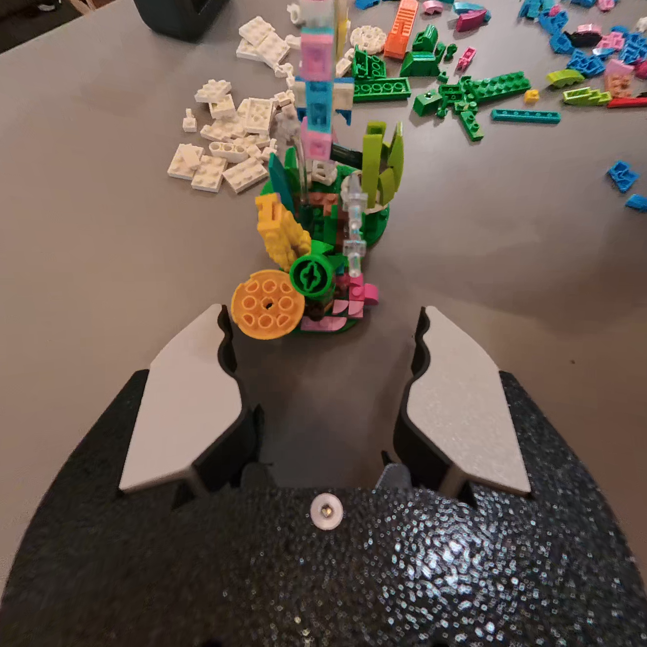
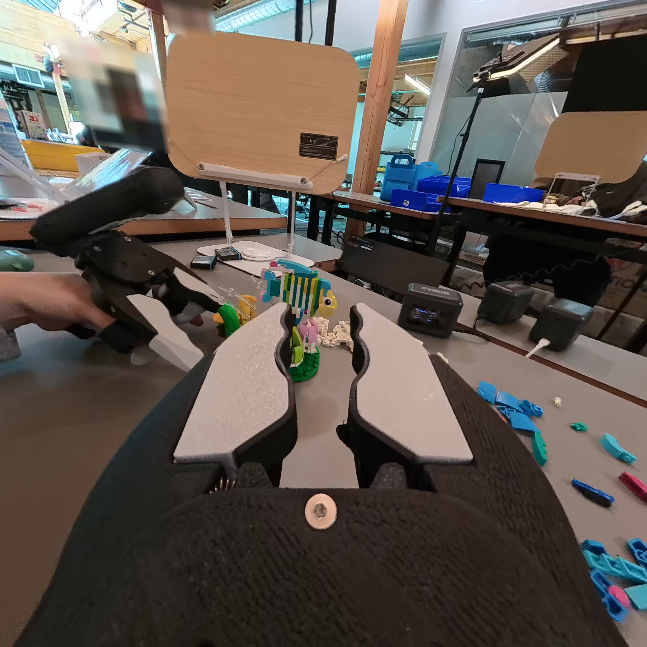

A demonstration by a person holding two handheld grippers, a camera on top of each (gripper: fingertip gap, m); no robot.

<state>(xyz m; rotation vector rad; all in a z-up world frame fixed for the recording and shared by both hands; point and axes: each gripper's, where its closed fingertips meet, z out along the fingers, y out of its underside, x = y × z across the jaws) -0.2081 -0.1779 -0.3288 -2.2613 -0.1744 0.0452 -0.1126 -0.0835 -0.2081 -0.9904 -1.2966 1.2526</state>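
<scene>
Left wrist view shows my left gripper (image 1: 322,325) spread wide with nothing between its fingers, hovering just short of the brick model (image 1: 315,252) standing mid-table; the orange round plate (image 1: 268,304) at the model's near side sits just beside my left fingertip. My right gripper (image 2: 320,322) is narrower, also bare, with the striped fish (image 2: 301,289) and its green base (image 2: 306,366) beyond the tips. White bricks (image 1: 224,140) lie behind the model, green and blue ones toward the far right corner. I judge a careless nudge could tip the tall model or snap off the orange plate.
</scene>
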